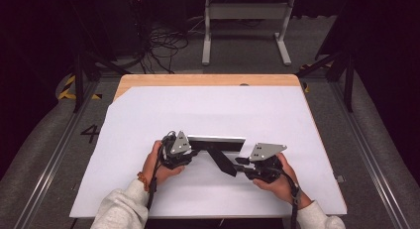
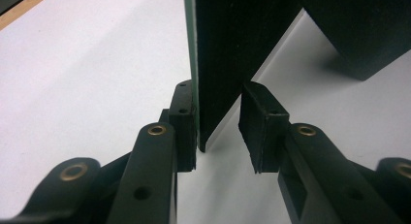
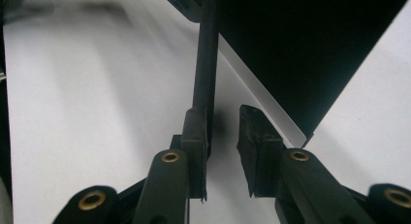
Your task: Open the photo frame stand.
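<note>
A black picture frame (image 1: 216, 139) stands on edge on the white sheet, with its back stand (image 1: 223, 162) swung out toward me. My left gripper (image 1: 190, 149) is at the frame's left end. In the left gripper view the frame (image 2: 218, 64) sits between the jaws of that gripper (image 2: 218, 132): one pad lies against its pale front edge, and a gap shows at the other pad. My right gripper (image 1: 240, 162) is at the stand's tip. The thin stand (image 3: 206, 54) rests against one pad of this gripper (image 3: 225, 146), the other pad stands apart.
A white sheet (image 1: 208, 105) covers most of the wooden table (image 1: 208, 80), which has bare wood along its far edge. Beyond the table are a white bench frame (image 1: 245, 21) and loose cables (image 1: 163, 45) on the floor. Dark tripod legs stand at both sides.
</note>
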Demonstrator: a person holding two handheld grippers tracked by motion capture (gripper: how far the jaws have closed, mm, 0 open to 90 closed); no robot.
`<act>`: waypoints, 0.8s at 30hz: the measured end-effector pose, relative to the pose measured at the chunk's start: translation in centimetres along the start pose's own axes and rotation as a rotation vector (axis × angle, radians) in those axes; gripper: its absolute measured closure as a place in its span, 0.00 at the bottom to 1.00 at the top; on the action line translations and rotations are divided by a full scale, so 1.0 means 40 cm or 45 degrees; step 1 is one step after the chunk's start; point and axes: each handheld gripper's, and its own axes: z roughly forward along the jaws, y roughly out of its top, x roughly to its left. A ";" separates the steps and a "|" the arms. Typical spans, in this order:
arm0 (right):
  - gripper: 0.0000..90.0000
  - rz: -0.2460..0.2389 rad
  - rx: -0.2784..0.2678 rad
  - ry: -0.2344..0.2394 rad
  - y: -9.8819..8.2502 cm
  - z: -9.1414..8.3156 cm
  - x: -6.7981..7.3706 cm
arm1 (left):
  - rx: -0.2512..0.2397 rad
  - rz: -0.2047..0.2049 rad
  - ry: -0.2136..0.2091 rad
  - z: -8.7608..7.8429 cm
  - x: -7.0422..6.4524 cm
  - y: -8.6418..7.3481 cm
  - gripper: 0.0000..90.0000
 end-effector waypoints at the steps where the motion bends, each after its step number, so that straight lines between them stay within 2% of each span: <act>1: 0.82 -0.004 0.000 -0.004 -0.001 -0.003 0.000 | -0.002 0.000 -0.001 -0.001 0.001 -0.001 0.77; 3: 0.83 -0.014 0.002 -0.019 -0.002 -0.012 -0.001 | 0.000 0.002 -0.001 -0.005 0.002 -0.003 0.78; 8: 0.83 0.004 -0.023 -0.050 -0.003 -0.027 -0.012 | -0.007 -0.003 -0.006 -0.019 0.004 -0.005 0.80; 12: 0.82 0.012 -0.044 -0.113 -0.004 -0.034 -0.018 | -0.027 0.000 -0.009 -0.032 0.006 -0.005 0.82; 16: 0.79 0.030 -0.078 -0.186 -0.004 -0.042 -0.027 | -0.055 0.001 -0.007 -0.041 0.003 0.002 0.78; 24: 0.80 0.060 -0.170 -0.221 0.001 -0.051 -0.040 | -0.122 -0.022 -0.027 -0.065 0.009 0.011 0.79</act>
